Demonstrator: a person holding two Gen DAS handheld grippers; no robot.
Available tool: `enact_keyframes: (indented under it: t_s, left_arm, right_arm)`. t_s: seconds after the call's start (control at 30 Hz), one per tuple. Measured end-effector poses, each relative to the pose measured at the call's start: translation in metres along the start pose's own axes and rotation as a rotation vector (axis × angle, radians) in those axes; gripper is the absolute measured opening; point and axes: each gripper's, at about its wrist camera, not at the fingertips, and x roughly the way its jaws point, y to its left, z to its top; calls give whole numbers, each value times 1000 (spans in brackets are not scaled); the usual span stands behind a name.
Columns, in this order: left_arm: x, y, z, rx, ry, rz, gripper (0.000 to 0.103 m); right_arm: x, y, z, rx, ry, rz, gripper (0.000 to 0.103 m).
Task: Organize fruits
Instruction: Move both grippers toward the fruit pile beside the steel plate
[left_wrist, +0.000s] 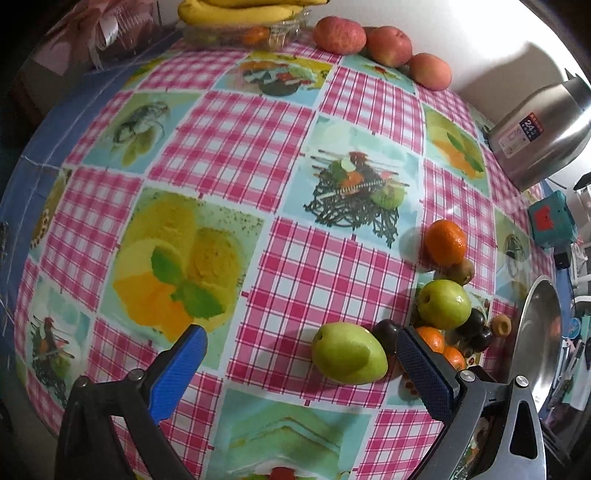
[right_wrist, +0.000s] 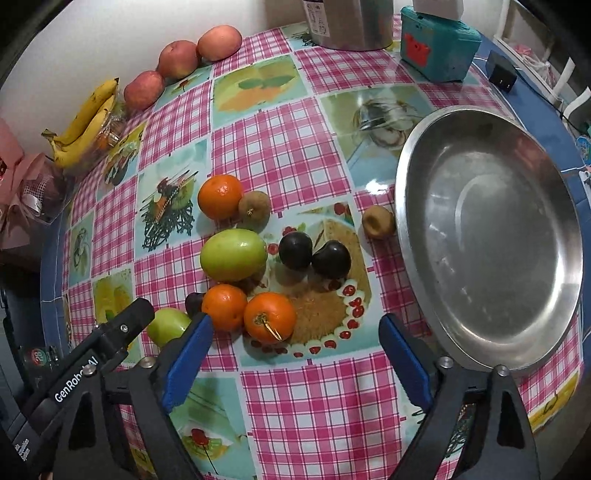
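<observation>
A pink-checked tablecloth (right_wrist: 295, 155) printed with dessert pictures covers the table, which stands against a pale wall. The right gripper (right_wrist: 295, 332) points steeply down with its blue-padded fingers (right_wrist: 188, 354) spread wide and nothing pressed between them; bare cloth lies in the gap. Just beyond the left fingertip, at about 11 o'clock, two oranges (right_wrist: 269, 317) sit side by side, touching, with a small dark plum (right_wrist: 194, 302) tucked at 9 o'clock of the nearer one. Further out at 12 o'clock are two more dark plums (right_wrist: 314, 254) and a green apple (right_wrist: 232, 254), then a third orange (right_wrist: 219, 197) with a brown kiwi (right_wrist: 254, 206) against it. A small tan fruit (right_wrist: 376, 221) lies just beside the rim of the steel bowl (right_wrist: 487, 240), which fills the 2 o'clock side and holds no fruit. The left gripper (left_wrist: 301, 345) also hangs with its fingers (left_wrist: 184, 369) apart, gripping nothing — a green pear-shaped fruit (left_wrist: 347, 352) lies on the cloth between them, close to the right-hand pad; whether it touches cannot be told. Along the wall — well apart from the cluster — stand three red apples (right_wrist: 177, 59), a bunch of bananas (right_wrist: 85, 122), a steel jug (left_wrist: 543, 136) and a teal box (right_wrist: 439, 48).
</observation>
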Motion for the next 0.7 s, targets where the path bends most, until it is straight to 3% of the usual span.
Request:
enact_keyframes:
  t_s: [0.17,0.3,0.43,0.7]
  left_arm:
    - [0,0,1,7,4,16,101]
    - [2,-6,0,12,24,-29,101]
    - [5,-14,-3,37,35,-34,94]
    - [13,-25,-6,40,72,-57,81]
  right_arm:
    - [6,2,-1,-9,23,4,79]
    - [11,3,0,-20,39,-4,72]
    - [16,5,-1,-36,57,9,63]
    - [28,15,-1,-71,75,-4,61]
